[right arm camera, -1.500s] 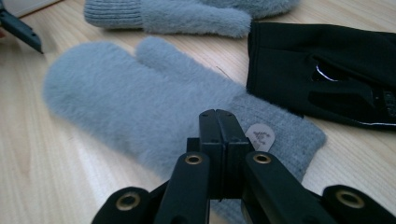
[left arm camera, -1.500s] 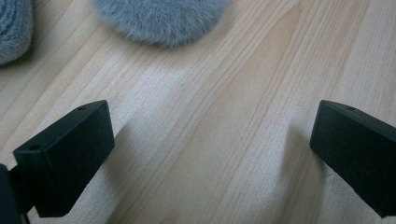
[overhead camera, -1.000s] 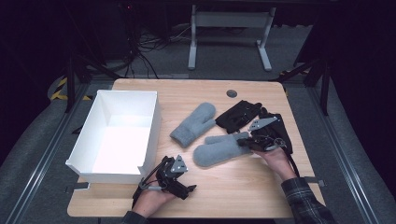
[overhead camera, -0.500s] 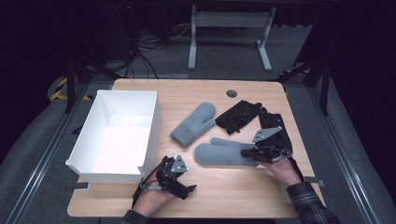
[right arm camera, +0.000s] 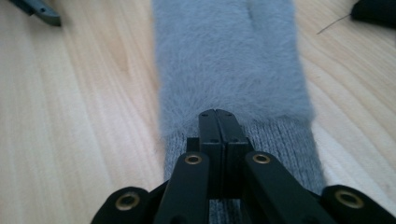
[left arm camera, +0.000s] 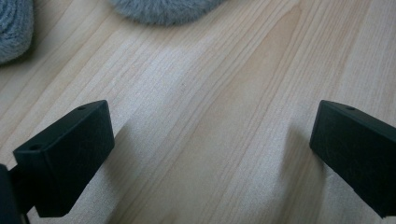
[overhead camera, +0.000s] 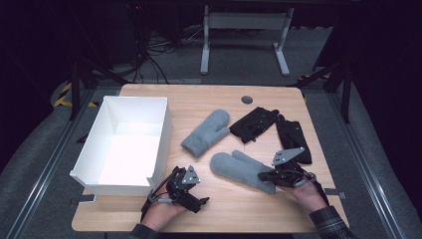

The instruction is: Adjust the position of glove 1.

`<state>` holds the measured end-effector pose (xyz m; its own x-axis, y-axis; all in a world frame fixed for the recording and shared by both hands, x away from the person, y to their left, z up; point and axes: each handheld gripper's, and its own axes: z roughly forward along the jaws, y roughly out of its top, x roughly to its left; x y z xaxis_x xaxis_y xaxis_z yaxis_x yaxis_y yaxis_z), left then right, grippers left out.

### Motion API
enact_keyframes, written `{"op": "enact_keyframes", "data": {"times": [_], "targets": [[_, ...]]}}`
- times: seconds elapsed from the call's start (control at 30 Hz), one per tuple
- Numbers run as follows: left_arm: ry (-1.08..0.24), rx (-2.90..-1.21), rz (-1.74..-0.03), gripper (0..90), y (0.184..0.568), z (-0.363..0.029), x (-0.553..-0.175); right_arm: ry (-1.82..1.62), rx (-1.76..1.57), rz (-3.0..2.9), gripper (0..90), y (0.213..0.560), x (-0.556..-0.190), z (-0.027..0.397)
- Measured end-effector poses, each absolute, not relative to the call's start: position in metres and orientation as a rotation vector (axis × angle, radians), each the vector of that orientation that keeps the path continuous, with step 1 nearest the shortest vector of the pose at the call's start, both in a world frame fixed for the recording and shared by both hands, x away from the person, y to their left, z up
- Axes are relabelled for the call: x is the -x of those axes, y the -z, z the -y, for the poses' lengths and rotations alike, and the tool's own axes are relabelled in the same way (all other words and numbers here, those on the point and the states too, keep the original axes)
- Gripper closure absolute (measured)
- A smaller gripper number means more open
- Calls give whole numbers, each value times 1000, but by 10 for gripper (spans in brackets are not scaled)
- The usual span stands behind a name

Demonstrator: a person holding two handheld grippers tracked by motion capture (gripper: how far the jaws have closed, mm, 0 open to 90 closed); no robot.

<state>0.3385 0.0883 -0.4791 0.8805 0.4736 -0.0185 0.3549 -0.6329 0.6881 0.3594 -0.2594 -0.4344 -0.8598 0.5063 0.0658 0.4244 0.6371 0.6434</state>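
Two fluffy grey mittens lie on the wooden table [overhead camera: 199, 99]. My right gripper [overhead camera: 266, 175] is shut on the knit cuff of the nearer mitten [overhead camera: 236, 168]. In the right gripper view the black jaws [right arm camera: 218, 114] meet on that cuff, and the mitten's fur [right arm camera: 224, 60] stretches away ahead. The farther mitten [overhead camera: 206, 132] lies loose at mid-table. My left gripper [overhead camera: 196, 200] rests near the front edge beside the white box. It stands open [left arm camera: 210, 140] over bare wood, with a mitten tip [left arm camera: 163, 9] just beyond its jaws.
A large white box [overhead camera: 161, 134] stands on the left half of the table. Two black gloves [overhead camera: 255, 123] [overhead camera: 293, 137] lie at the back right, beyond the right hand. A dark round grommet [overhead camera: 247, 99] sits near the far edge.
My right gripper has drawn the nearer mitten's cuff toward the person, swinging it to point up-left. The left gripper and the farther mitten have stayed put.
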Motion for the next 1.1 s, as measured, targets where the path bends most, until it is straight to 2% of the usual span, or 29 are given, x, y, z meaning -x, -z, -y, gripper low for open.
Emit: {"op": "enact_keyframes", "data": {"times": [0.4, 0.6, 0.8, 1.1], "targets": [[-214, -2318, -593, 2, 479, -88, -339, -1051, -680, -2773, 900, 430, -328, 254], [-213, -2318, -593, 2, 479, -88, -339, -1051, -756, -2679, 900, 422, -337, 276], [-213, -2318, -593, 2, 479, -88, -339, -967, -874, -2642, 900, 431, -354, 302], [-212, -2316, -596, 2, 479, -88, -338, -934, -849, -2717, 900, 438, -343, 298]]}}
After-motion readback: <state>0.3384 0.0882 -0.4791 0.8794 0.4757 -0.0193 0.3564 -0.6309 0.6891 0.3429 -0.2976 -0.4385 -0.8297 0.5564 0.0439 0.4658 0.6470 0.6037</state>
